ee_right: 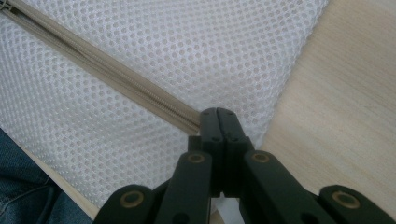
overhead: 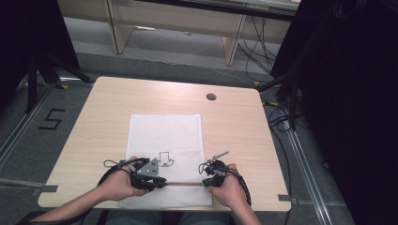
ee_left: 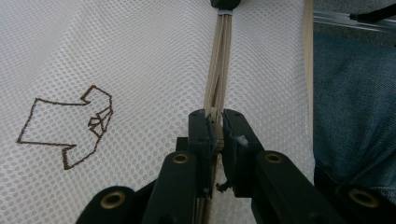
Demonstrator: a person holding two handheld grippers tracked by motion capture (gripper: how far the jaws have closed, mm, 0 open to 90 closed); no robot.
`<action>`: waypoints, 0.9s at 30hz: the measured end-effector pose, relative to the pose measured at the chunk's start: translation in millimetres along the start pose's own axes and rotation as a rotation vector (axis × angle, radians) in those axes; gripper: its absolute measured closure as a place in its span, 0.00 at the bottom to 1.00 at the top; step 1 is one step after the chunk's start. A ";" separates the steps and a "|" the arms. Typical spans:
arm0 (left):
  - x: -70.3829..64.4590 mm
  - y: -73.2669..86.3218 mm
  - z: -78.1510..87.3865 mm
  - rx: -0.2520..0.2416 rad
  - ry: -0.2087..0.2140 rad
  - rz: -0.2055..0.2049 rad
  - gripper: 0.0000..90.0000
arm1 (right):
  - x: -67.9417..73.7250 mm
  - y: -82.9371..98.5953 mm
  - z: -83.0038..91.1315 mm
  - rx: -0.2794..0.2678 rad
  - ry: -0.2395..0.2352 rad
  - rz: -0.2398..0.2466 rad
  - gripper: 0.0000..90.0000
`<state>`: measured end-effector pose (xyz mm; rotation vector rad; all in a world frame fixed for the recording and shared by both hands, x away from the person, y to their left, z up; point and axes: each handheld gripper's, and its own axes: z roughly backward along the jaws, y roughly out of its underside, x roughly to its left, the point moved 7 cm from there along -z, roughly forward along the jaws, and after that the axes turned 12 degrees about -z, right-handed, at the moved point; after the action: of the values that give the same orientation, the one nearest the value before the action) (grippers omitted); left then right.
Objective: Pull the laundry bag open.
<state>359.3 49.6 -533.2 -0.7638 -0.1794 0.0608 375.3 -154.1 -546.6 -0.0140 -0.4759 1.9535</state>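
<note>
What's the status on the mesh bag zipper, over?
Left gripper shut on zipper. Right gripper shut at zipper's end. White mesh bag flat on table. Nothing in the way.

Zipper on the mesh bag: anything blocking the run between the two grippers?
Nothing visible. The left gripper is shut on the zipper, the right gripper is shut at its far end, and the beige strip between them lies bare on the mesh bag.

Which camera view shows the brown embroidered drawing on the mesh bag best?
The left gripper view: the brown drawing is large and sharp on the mesh bag. The high view shows it small, beside the left gripper. The right gripper view shows mesh and zipper.
</note>
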 end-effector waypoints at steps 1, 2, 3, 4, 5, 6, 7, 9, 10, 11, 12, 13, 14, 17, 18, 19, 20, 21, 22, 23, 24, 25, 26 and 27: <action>0.0 0.0 0.1 -0.001 0.000 0.000 0.91 | 0.0 0.0 0.0 0.000 0.000 -0.001 1.00; 0.0 0.5 0.1 0.007 -0.002 -0.002 0.91 | 0.0 0.0 0.0 0.000 0.000 0.000 1.00; 0.5 0.9 0.5 0.006 -0.004 -0.012 0.91 | -0.2 -0.1 0.0 0.000 0.000 0.001 1.00; -0.3 0.7 0.6 0.000 0.003 0.003 0.91 | 0.0 -0.3 -0.5 -0.005 -0.003 0.001 1.00; 0.0 1.1 1.3 0.003 0.003 -0.004 0.91 | -0.2 -0.1 -0.1 0.000 -0.001 0.002 1.00; -0.8 0.7 1.2 -0.003 0.004 0.001 0.91 | -0.1 0.0 0.0 0.000 -0.001 -0.001 1.00; -1.0 1.3 0.8 0.000 0.008 -0.004 0.91 | 0.0 0.0 0.0 0.000 0.000 -0.001 1.00; -0.7 2.3 2.1 0.005 0.002 -0.001 0.91 | -0.1 0.0 0.0 0.000 -0.001 -0.001 1.00; -0.3 2.9 2.7 0.004 -0.001 -0.008 0.91 | -0.2 0.0 0.0 0.000 -0.001 -0.001 1.00; -0.7 2.8 2.6 -0.002 0.002 0.005 0.91 | -0.2 0.0 0.0 0.000 -0.001 -0.002 1.00; -0.2 3.7 3.2 0.006 -0.005 -0.007 0.91 | -0.2 0.0 0.0 0.000 0.000 -0.001 1.00; -0.6 3.7 3.2 0.001 0.005 0.004 0.91 | -0.1 0.0 0.0 -0.001 -0.001 -0.002 1.00; 0.2 4.8 3.6 0.014 -0.005 -0.009 0.91 | -0.1 0.0 0.0 0.000 0.000 -0.001 1.00; 0.0 4.3 3.9 0.002 -0.001 0.002 0.91 | -0.2 0.0 0.0 0.000 -0.001 -0.002 1.00; 0.0 4.2 3.9 0.003 -0.001 0.000 0.91 | -0.1 0.0 0.0 -0.001 -0.001 -0.002 1.00; 0.1 4.3 4.0 0.003 0.000 0.000 0.91 | -0.5 -0.4 -0.4 -0.006 -0.002 0.006 1.00; 0.4 4.7 4.3 0.007 0.002 -0.001 0.91 | -0.6 -0.4 -0.4 -0.006 -0.003 0.005 1.00; 0.0 4.6 4.1 0.003 0.004 0.005 0.91 | -0.6 -0.5 -0.4 -0.008 -0.003 0.005 1.00; 0.2 5.0 4.3 0.010 0.002 0.002 0.91 | -0.5 -0.6 -0.3 -0.010 -0.005 0.009 1.00; 1.3 5.3 5.0 0.006 -0.003 -0.005 0.91 | -0.7 -0.4 -0.4 -0.008 -0.003 0.004 1.00; 1.1 5.0 5.5 -0.001 -0.007 0.012 0.91 | -0.2 0.0 -0.1 -0.002 -0.003 -0.002 1.00; 1.6 5.3 6.3 -0.005 0.000 0.008 0.91 | -0.2 0.4 0.2 0.001 0.003 -0.008 1.00; 1.4 5.4 7.0 -0.012 0.002 0.021 0.91 | 0.1 0.6 0.4 0.003 0.004 -0.014 1.00; 1.8 6.8 7.6 -0.007 -0.005 0.011 0.91 | -0.2 0.2 0.0 -0.002 0.001 -0.007 1.00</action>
<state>359.8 59.9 -532.3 -0.7717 -0.1798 0.0728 375.1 -154.3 -546.6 -0.0142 -0.4762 1.9460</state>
